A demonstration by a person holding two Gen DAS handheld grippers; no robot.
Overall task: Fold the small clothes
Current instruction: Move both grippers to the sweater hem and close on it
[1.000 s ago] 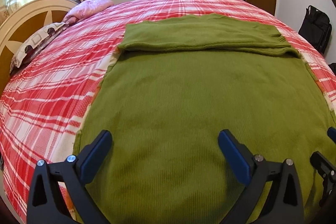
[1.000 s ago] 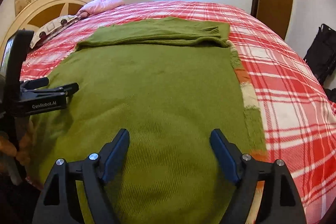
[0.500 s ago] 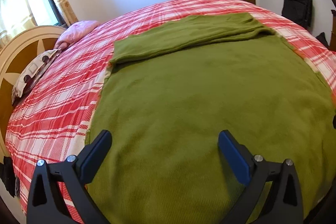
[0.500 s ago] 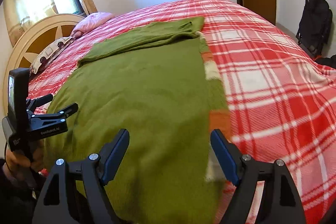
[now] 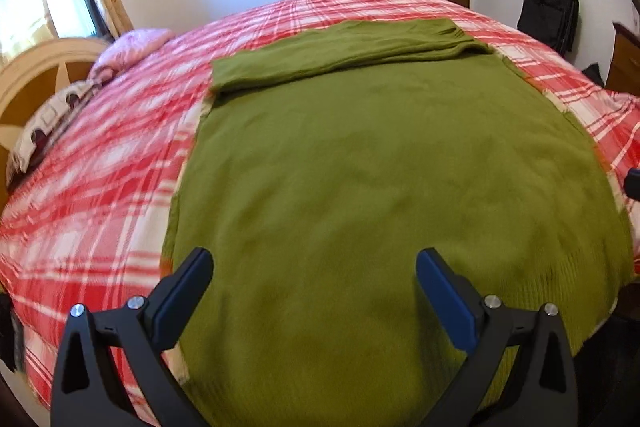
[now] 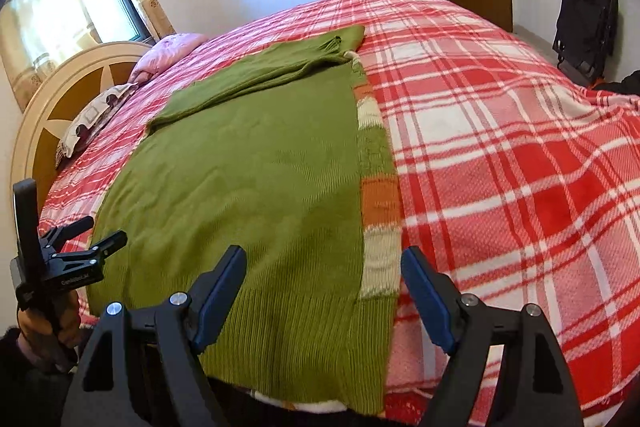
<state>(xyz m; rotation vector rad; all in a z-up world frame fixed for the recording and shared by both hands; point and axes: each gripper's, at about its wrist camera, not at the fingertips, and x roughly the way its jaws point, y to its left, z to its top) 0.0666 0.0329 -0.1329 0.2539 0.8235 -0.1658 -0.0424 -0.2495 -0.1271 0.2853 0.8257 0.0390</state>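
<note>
With the sweater (image 5: 384,187) lying flat on the bed (image 6: 500,147), sleeves folded across its far end, both grippers (image 5: 314,269) (image 6: 322,265) are hovering spread and empty over the hem, positioning to pinch its corners.

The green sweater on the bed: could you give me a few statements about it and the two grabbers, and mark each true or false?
1. The green sweater lies spread flat on the red plaid blanket. True.
2. The right gripper is clamped shut on the sweater's hem. False: its jaws stand wide open above the cloth, holding nothing.
3. The sweater's far end is already folded over on itself. True.
4. The left gripper holds a sleeve in the air. False: it is open and empty over the sweater.
5. A strip of orange, white and green pattern shows along the sweater's right edge. True.
</note>
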